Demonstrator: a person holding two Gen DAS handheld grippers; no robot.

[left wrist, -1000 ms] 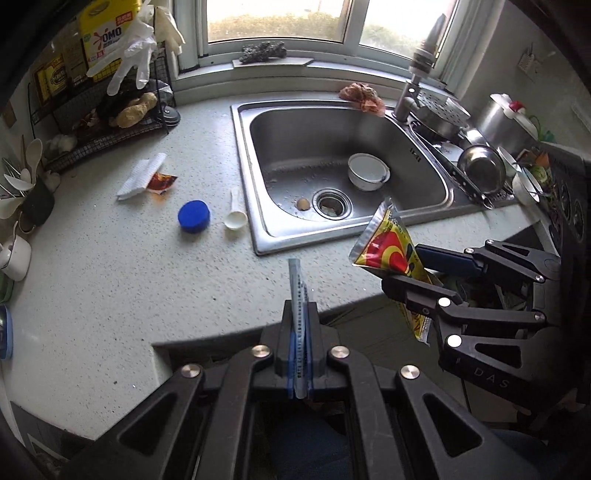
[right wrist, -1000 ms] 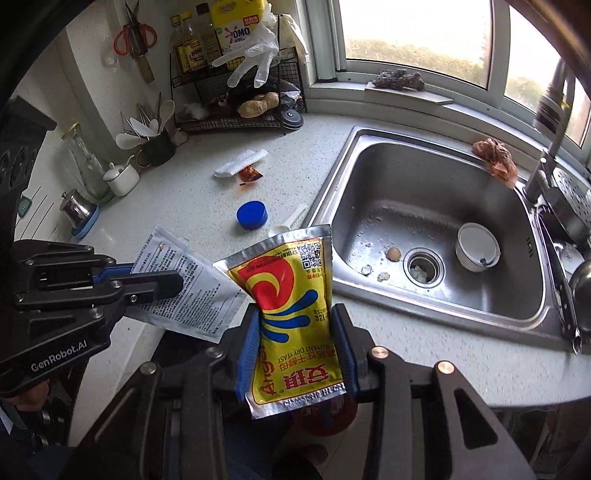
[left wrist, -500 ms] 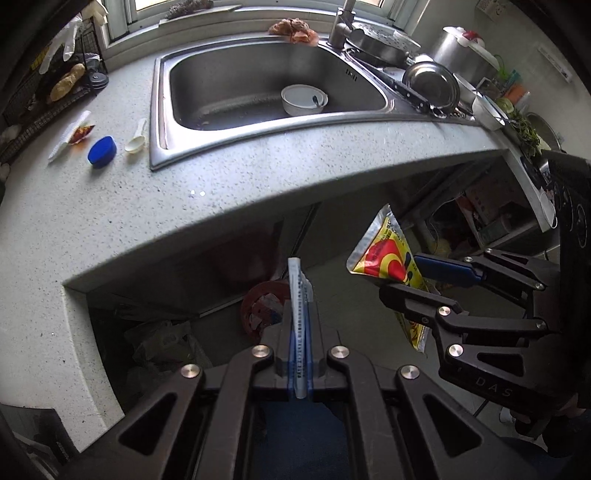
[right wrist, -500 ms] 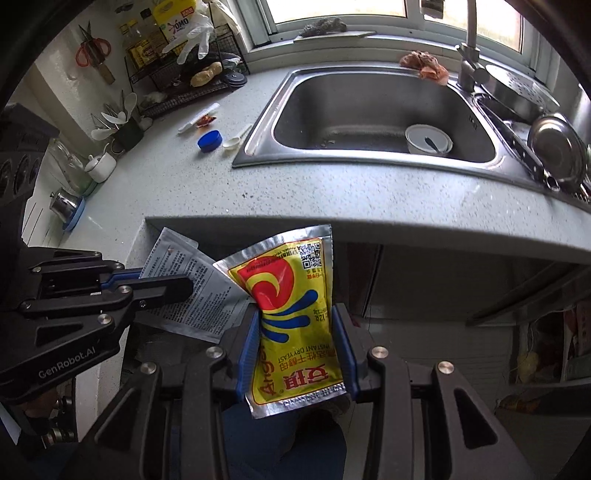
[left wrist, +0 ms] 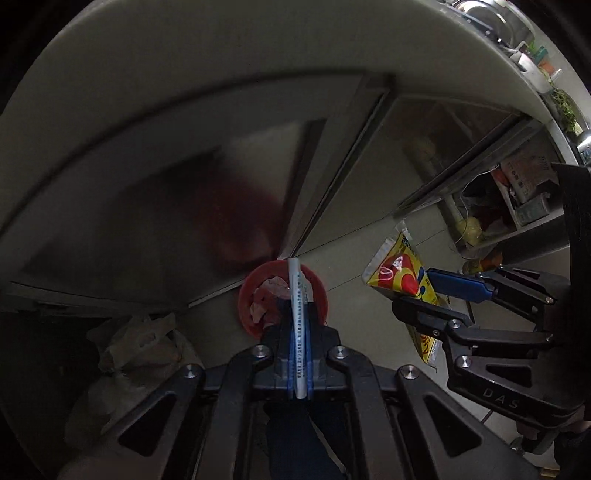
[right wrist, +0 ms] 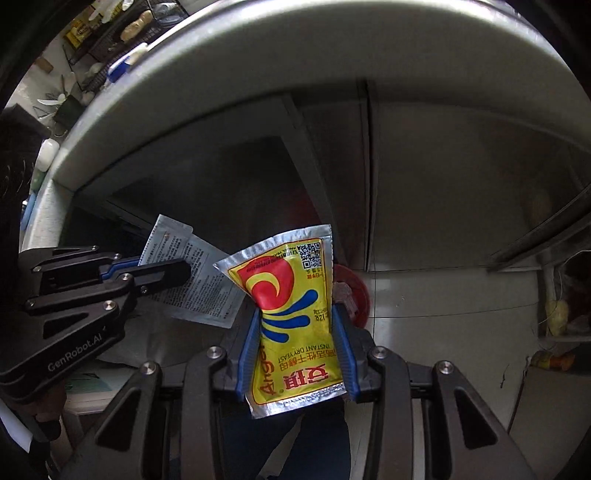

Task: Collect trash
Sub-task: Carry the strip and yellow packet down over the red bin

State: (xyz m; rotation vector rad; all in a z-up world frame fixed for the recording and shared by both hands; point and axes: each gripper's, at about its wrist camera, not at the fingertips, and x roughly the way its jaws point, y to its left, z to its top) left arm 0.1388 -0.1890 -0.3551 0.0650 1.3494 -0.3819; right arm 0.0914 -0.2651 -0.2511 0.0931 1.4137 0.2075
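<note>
A home kitchen is shown, seen from low down — a pale counter edge arches over grey cabinet doors. A wire rack with packets and spoons in a cup are seen on the counter. Pots stand on top, a red bin on the tiled floor — open shelves hold food.

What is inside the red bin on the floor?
In the left wrist view, the red bin holds crumpled pale trash. The flat white packet in the left gripper covers the middle, so what lies deeper is hidden.
</note>
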